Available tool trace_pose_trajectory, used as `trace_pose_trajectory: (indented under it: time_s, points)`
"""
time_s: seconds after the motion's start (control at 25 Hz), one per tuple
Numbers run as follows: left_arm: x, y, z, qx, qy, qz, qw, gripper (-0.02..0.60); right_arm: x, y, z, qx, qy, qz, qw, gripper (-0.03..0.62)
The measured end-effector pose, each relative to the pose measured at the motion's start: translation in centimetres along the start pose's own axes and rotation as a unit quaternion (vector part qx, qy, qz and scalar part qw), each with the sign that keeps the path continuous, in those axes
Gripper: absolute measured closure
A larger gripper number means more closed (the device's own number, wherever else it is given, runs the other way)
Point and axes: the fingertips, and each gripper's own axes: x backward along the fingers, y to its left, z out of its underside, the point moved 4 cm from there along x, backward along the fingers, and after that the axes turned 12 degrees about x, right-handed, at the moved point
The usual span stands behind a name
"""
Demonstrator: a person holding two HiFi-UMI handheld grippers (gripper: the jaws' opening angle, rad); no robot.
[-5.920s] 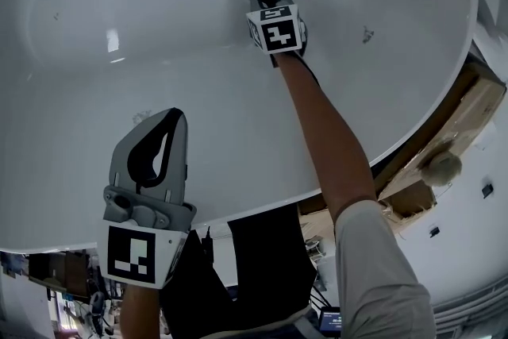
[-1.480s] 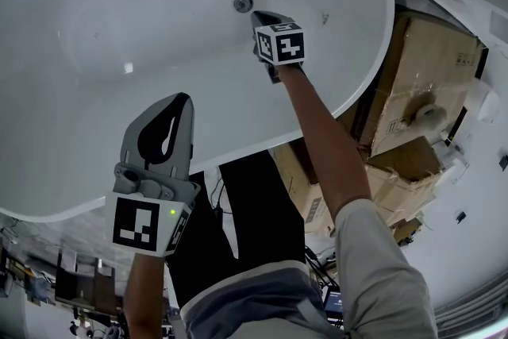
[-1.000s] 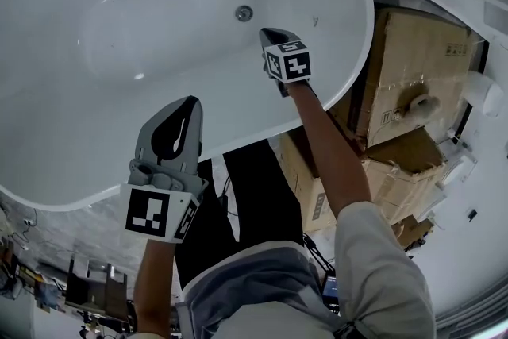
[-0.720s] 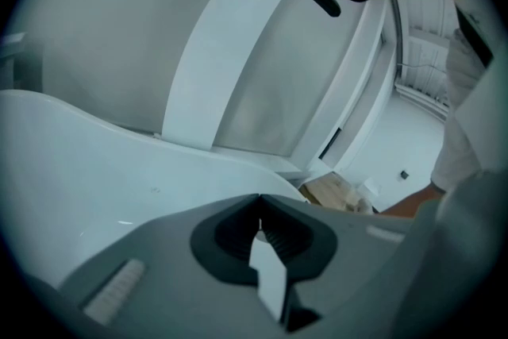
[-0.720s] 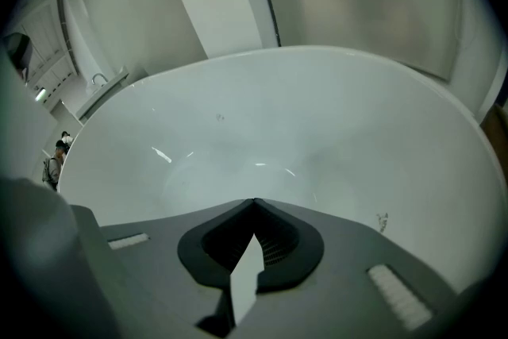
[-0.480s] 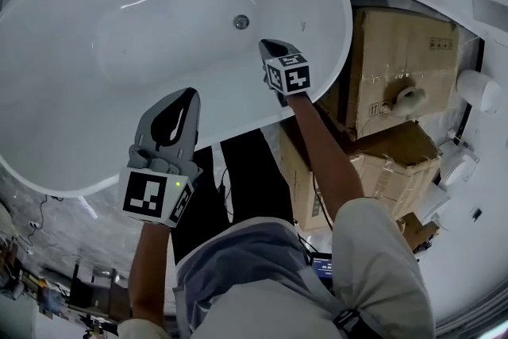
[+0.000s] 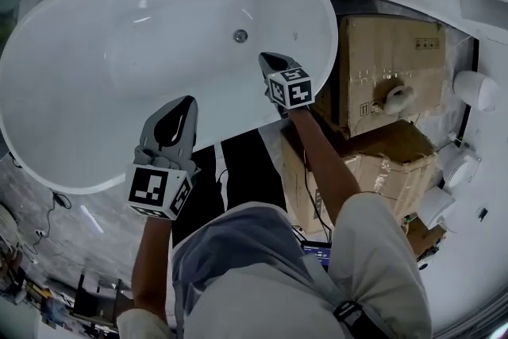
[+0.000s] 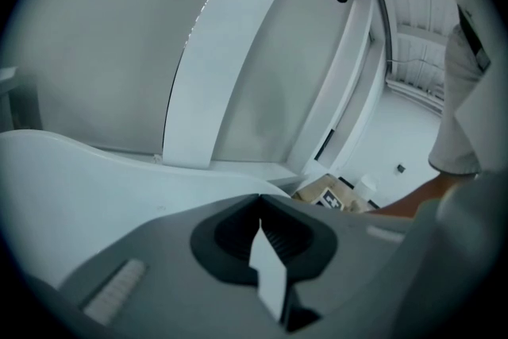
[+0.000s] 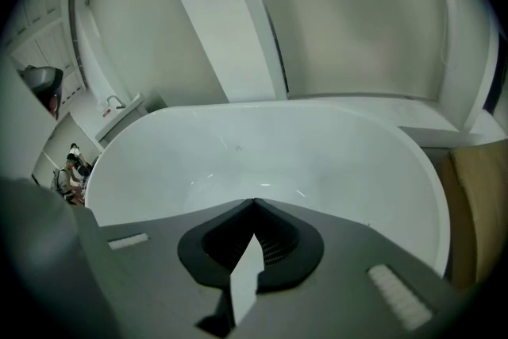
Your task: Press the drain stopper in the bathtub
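Since 5.9 s ago: the right tool (image 7: 265,58) has come off the drain stopper (image 7: 240,36), where its tip then sat. It now hangs over the bathtub (image 7: 71,115) at the near rim, toward the right end, well apart from the stopper. Over the last second and a half the head view has kept drawing back, so the tub has shrunk in frame and its whole oval is now in sight. The left tool (image 7: 186,101) has kept its station over the near rim, left of the right one.

Both tools are clenched. Each one's own view shows the jaw tips meeting with nothing between them.

The stopper is a small round metal disc on the tub floor, toward the right end.

Surface and room: the tub is a glossy white freestanding oval. Stacked cardboard boxes (image 7: 385,75) stand just beside its right end. The grey veined floor (image 7: 55,226) shows at lower left.

Views compared: the stopper shows in the head view only. The left gripper view takes the tub rim from low down. It adds a slanting white wall panel (image 8: 214,67) and, beyond the jaws, the right tool's marker cube (image 8: 332,202) and the person's forearm (image 8: 405,204). The right gripper view looks along the basin from its end, with a box edge at the right margin. The stopper cannot be made out there.
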Motion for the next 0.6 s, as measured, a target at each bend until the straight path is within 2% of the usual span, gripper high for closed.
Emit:
trace_pose_trajectory:
  time_s: [0.2, 0.6]
  points:
    - [2.1, -1.1, -1.5, -0.01, 0.0, 0.01, 0.9999, 0.581, 3.6, 1.2, -2.4, -0.008, -0.023, 0.0, 1.0, 0.6]
    - [5.8, -4.1, -5.1, -0.018, -0.027, 0.038, 0.9988, 0.581, 11.8, 5.4, -8.4, 0.005, -0.095, -0.02, 0.995, 0.6]
